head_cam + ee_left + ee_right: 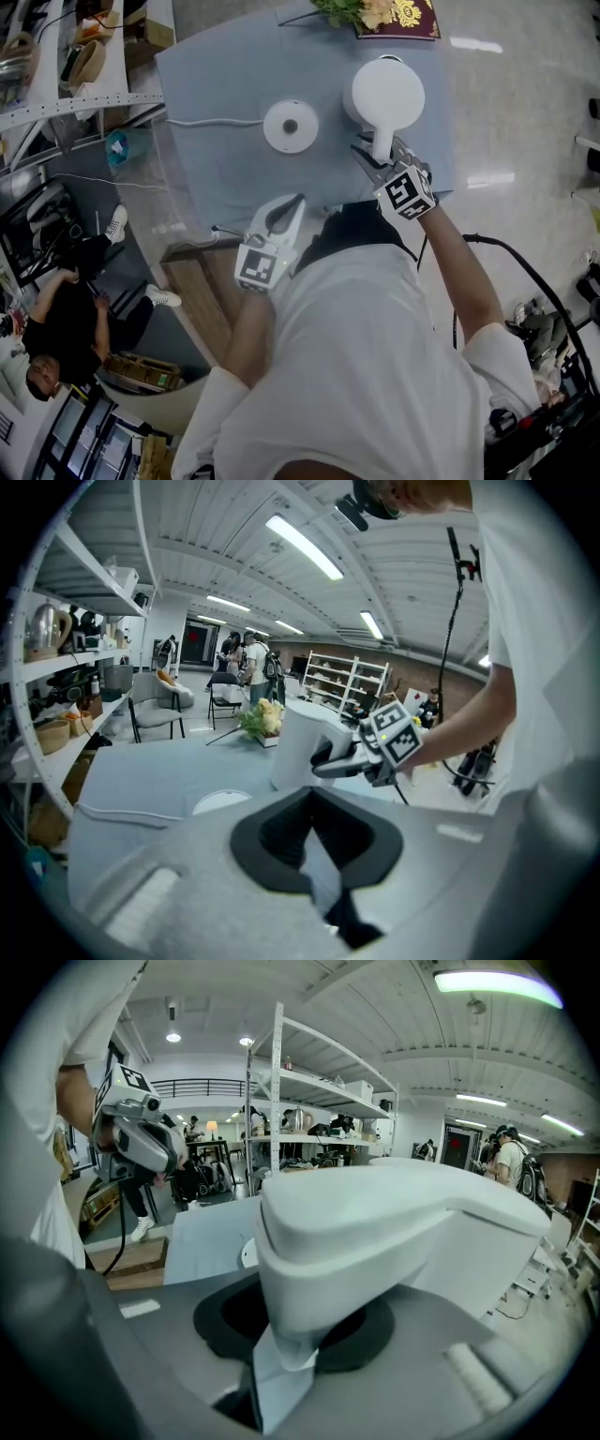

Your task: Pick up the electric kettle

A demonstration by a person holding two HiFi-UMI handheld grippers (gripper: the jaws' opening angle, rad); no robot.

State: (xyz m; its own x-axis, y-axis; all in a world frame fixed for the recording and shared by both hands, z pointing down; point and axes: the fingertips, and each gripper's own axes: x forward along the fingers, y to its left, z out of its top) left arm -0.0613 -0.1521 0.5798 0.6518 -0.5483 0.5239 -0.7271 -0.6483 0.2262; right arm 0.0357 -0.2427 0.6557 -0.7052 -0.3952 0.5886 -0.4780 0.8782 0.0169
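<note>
White plastic is being flanked by the right tongs: the kettle is being borne upright by the grey table, just beside its round base. Its handle is being straddled by jaws set partly apart, seemingly not clamped. The left tongs are being held near the table's edge, jaws together on nothing. If a lift is being attempted on so loose a hold, the handle is likely being allowed to slip, with the kettle being tipped or dropped.
</note>
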